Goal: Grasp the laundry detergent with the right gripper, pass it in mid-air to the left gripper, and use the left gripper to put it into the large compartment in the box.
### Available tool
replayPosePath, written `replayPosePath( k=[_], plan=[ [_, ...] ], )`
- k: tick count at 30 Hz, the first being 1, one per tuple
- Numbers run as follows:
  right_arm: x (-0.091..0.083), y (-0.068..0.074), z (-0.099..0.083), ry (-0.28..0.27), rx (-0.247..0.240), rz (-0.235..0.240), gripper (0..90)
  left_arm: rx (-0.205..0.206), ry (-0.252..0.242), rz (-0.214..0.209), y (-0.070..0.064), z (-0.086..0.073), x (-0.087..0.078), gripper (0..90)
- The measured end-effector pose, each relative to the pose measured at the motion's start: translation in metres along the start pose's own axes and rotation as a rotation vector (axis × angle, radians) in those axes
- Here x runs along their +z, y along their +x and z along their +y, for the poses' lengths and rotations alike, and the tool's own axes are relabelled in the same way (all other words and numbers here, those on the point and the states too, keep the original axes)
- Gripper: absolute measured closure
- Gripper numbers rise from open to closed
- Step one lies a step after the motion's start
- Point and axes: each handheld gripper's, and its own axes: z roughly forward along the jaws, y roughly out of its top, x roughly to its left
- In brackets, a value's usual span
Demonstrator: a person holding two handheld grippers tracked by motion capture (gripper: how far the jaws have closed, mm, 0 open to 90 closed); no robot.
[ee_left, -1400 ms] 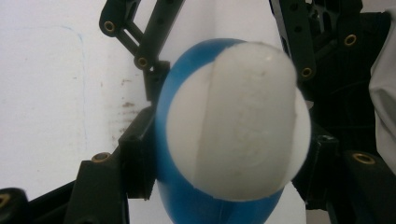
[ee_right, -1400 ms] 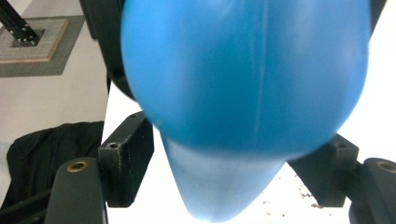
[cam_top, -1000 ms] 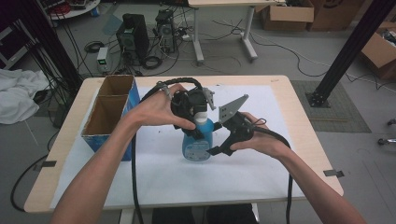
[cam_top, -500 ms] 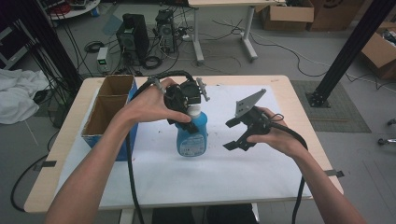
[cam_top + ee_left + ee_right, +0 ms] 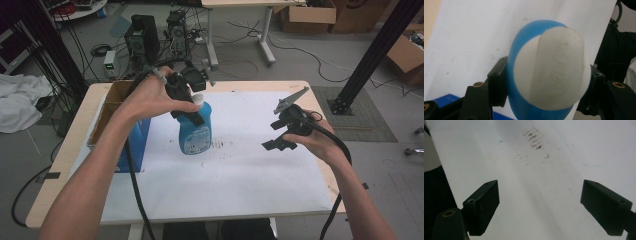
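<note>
Right gripper (image 5: 280, 142) moved off, jaws apart; left gripper (image 5: 192, 102) clamped on bottle (image 5: 196, 131) neck.

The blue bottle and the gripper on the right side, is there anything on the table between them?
No objects. In the high view, between the blue bottle and the right gripper lies bare white sheet with some small dark marks.

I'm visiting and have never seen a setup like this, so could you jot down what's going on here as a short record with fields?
Held thing: blue bottle with a white cap, upright on the white sheet
Left gripper: jaws shut on the bottle's neck, just below the cap
Right gripper: jaws wide apart, nothing between them, over the sheet to the bottle's right
Beside the bottle: open cardboard box with a blue side, at the table's left edge
Sheet: dark smudges near the bottle
</note>
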Motion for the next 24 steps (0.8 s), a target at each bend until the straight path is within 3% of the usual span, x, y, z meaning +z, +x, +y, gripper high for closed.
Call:
replayPosePath(
  k=[3,5,9,12,18,24],
  plan=[
    [0.0,-0.005,-0.004,0.05,0.018,-0.042,15.9,-0.055,-0.005,0.014,0.007,-0.003,-0.006,37.8],
    [0.001,-0.008,-0.006,0.079,0.029,-0.067,16.0,-0.119,0.002,0.023,0.013,-0.007,-0.011,37.8],
    [0.004,-0.013,-0.011,0.169,0.052,-0.165,17.2,-0.211,0.008,0.043,0.023,-0.013,-0.02,37.8],
    [0.005,-0.015,-0.012,0.194,0.061,-0.188,17.6,-0.292,0.006,0.066,0.029,-0.019,-0.03,37.8],
    [0.008,-0.016,-0.013,0.215,0.063,-0.203,17.6,-0.401,0.011,0.103,0.04,-0.032,-0.05,37.8],
    [0.01,-0.017,-0.012,0.219,0.065,-0.204,17.6,-0.516,0.013,0.165,0.051,-0.048,-0.067,37.8]
  ],
)
